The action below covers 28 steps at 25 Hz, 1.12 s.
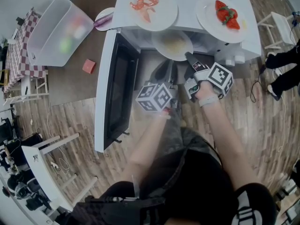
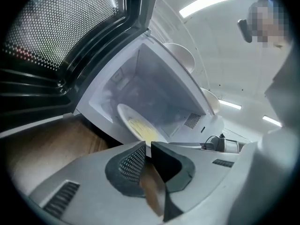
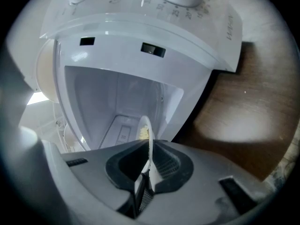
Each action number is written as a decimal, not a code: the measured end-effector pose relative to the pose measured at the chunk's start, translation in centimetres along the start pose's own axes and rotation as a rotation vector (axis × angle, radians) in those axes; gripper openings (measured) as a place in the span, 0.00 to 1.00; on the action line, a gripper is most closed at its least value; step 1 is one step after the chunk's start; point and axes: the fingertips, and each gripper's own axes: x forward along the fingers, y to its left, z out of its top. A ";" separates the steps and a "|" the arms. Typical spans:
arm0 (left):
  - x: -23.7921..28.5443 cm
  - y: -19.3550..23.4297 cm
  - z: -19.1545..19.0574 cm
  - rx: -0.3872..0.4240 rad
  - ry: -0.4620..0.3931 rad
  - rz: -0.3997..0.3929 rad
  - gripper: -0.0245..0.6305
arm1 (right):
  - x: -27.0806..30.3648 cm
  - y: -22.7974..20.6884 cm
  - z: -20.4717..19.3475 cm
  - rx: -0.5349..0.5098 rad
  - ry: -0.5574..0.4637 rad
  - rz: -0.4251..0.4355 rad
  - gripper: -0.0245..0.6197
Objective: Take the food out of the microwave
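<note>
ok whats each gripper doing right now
left gripper: jaws closed on the rim of the plate, at the tips
right gripper: jaws closed on the plate rim

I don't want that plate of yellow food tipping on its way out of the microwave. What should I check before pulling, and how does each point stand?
1. Dark-windowed microwave door swung wide: ok.
2. Right gripper clamped on rim of round white plate of yellow food: ok.
3. Left gripper gripping that plate: cannot tell; rim sits at its jaw tips.
4. Plate clear of white microwave cavity: not ok, partly inside.
5. Plate level: cannot tell.
</note>
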 end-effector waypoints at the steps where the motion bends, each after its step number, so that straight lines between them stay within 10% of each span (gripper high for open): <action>1: 0.0 0.0 0.0 0.001 0.001 0.000 0.09 | -0.1 0.0 0.0 -0.006 -0.002 -0.003 0.08; 28: 0.1 1.4 1.2 -0.066 -0.005 0.012 0.20 | -1.2 -0.6 0.2 0.033 -0.029 0.018 0.07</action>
